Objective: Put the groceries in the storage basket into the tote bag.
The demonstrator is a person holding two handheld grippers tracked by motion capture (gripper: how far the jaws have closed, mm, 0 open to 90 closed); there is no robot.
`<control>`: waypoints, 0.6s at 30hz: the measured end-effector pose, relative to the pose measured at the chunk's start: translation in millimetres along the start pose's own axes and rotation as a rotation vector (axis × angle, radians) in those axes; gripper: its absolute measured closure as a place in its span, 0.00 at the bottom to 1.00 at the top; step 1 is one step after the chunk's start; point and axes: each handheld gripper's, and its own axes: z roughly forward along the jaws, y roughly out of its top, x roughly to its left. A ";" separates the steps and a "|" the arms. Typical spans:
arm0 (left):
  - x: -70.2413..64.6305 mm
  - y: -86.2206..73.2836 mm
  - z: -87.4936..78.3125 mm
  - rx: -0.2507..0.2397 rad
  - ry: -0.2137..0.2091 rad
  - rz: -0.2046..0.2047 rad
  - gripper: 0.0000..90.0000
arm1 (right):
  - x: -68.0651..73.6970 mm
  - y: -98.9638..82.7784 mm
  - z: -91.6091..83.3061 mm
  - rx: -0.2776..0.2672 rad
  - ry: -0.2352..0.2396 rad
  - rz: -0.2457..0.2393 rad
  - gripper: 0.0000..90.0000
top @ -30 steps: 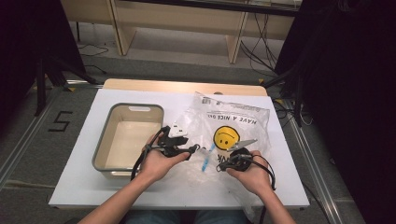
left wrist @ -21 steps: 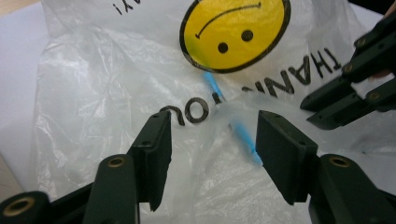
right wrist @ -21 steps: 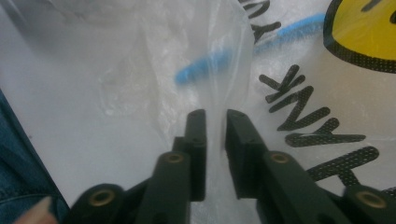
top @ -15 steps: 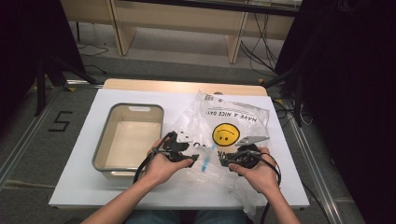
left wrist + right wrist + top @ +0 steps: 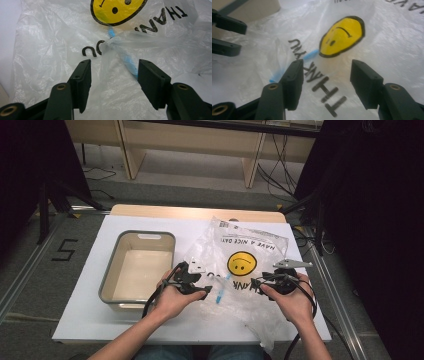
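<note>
Two grippers hover over one crumpled clear plastic bag (image 5: 240,270) spread on the white bench (image 5: 90,320), right beside the grey bin (image 5: 137,267). Printed on the bag: a yellow smiley face (image 5: 241,263), "HAVE A NICE DAY" above it and "THANK YOU" below. Something blue (image 5: 128,61) shows through the film. Left gripper (image 5: 212,290): jaws apart, film lying loose between them. Right gripper (image 5: 254,284): jaws have just been opening, gripping nothing.

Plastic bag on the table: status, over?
Left claw open, right claw open, both just opened, nothing pinched. Plastic bag flat on the table, blue item inside. Grey bin at left, clear of the bag's middle.
</note>
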 end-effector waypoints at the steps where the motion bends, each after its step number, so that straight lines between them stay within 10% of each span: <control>1: 0.2 -0.3 -0.2 0.001 -0.001 0.000 0.49 | -1.6 -1.0 -0.8 0.005 -0.009 0.006 0.46; 18: -1.1 -5.8 -2.7 -0.003 0.023 0.015 0.42 | -25.7 -34.0 -9.6 0.068 -0.141 0.126 0.38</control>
